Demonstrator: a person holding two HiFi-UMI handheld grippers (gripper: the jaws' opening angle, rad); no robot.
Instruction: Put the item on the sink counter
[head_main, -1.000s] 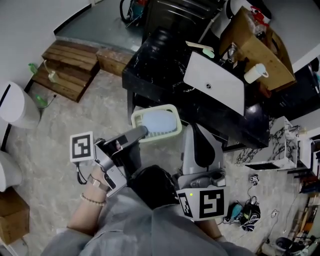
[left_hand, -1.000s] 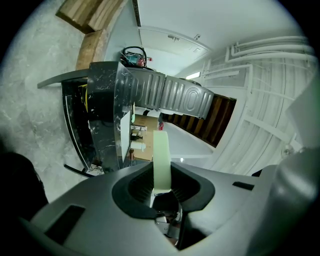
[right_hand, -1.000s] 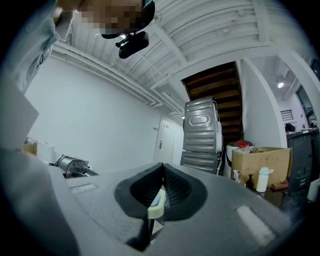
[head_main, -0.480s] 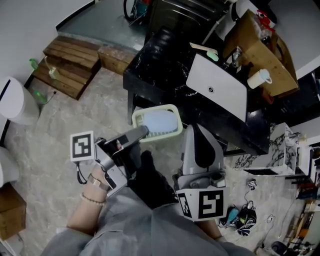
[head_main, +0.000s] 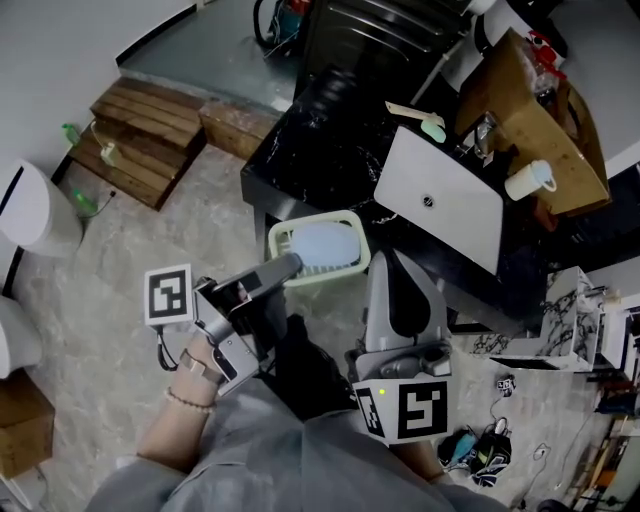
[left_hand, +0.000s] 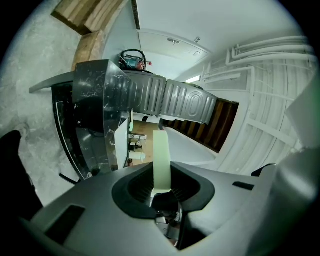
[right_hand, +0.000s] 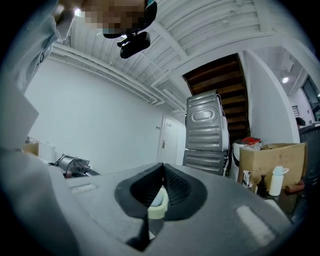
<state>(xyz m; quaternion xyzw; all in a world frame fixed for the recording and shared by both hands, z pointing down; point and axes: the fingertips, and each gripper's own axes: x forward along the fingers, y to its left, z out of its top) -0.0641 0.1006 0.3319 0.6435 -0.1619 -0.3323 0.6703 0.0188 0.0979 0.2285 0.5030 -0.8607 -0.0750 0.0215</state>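
Since the basket (head_main: 312, 221) is wide and shallow, a two-sided hold probably keeps it steady: the left gripper (head_main: 286, 266) has its jaws clenched on the pale green rim at 8 o'clock, the right gripper (head_main: 384, 260) on the rim at 4 o'clock. The basket hangs over the floor, short of the black table (head_main: 310, 140) at 12 o'clock; placing is not yet done.

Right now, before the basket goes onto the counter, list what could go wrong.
1. The left gripper and right gripper each seem to pinch only the thin rim of the basket. It could twist or slip, and the blue item inside could slide out.
2. The bare patch of the counter lies between its edge and the sink. If the basket is set too near the edge, it may tip off.
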